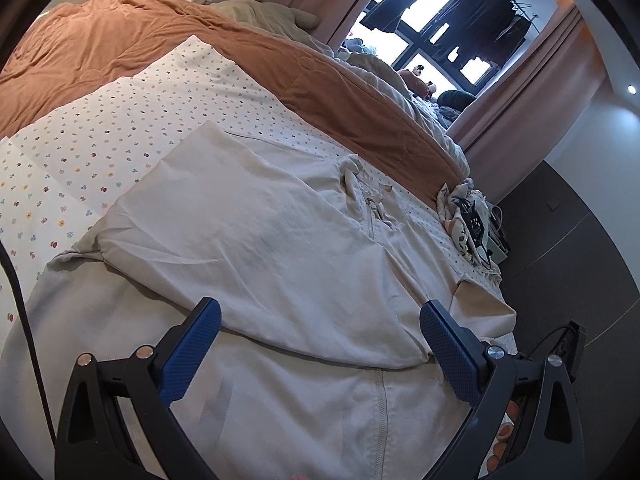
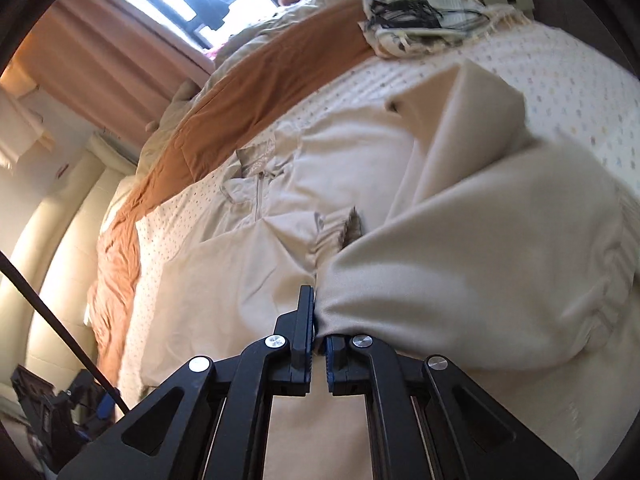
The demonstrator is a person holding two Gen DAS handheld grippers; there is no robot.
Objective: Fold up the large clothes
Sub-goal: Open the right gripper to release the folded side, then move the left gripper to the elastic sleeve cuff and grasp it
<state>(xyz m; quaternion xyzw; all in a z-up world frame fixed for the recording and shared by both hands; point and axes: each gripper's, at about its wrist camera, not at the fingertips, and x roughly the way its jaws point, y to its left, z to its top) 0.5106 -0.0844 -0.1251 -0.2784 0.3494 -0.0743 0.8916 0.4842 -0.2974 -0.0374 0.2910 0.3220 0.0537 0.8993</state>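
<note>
Carrying the sleeve (image 2: 460, 248) across: right gripper (image 2: 318, 332), at six o'clock in its own view, pinches a cream fold between almost closed jaws. Keep that pinch firm, lay the sleeve flat over the zip-front jacket (image 1: 248, 240), and release only once it rests. Left gripper (image 1: 320, 344) hovers above the hem with jaws wide and holding nothing; pin the body there against dragging. Beyond, toward twelve o'clock, the jacket spreads over the dotted sheet (image 1: 132, 120), then the rust-orange duvet (image 1: 120, 40).
</note>
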